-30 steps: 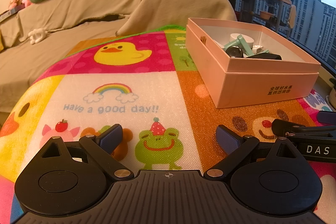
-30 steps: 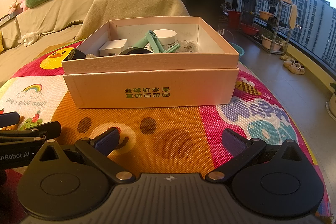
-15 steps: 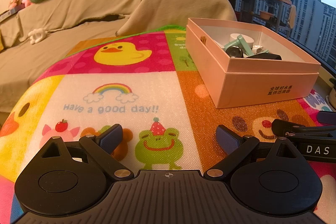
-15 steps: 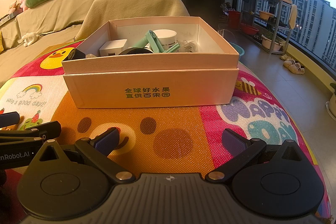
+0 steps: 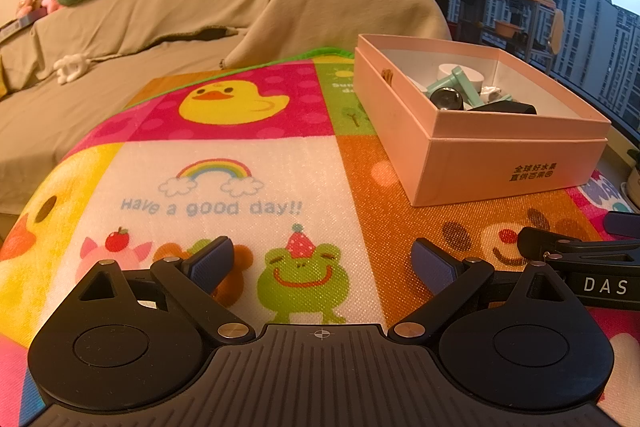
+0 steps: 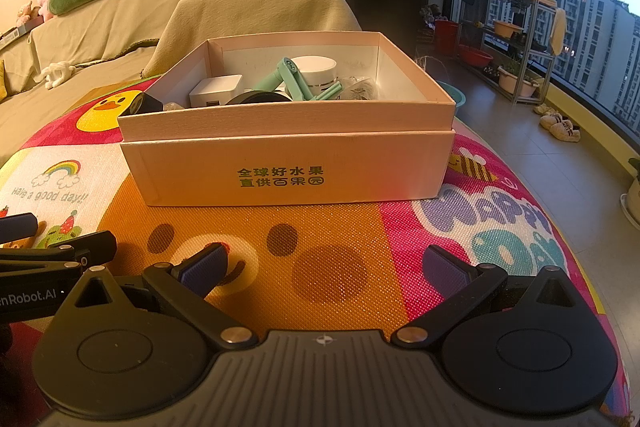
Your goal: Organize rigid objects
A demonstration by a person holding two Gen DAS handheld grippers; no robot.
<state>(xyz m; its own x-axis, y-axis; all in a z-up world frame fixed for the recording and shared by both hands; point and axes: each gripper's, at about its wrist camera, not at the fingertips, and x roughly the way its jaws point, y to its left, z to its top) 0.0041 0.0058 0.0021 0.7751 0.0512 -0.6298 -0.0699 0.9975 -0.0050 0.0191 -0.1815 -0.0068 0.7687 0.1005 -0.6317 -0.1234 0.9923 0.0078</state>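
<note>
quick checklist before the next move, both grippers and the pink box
1. Left gripper open, nothing between its fingers: ok.
2. Right gripper open, nothing held: ok.
3. Pink box upright on the play mat, top open: ok.
4. Mat between right gripper and box free of objects: ok.
5. Mint green tool and white jar inside the box: ok.
6. Room left in the box for more: cannot tell.

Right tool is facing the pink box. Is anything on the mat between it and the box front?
Nothing visible. The right tool is open over bare colourful cartoon play mat, and the open pink cardboard box sits straight ahead. The left tool lies off to the side, outside that path.
</note>
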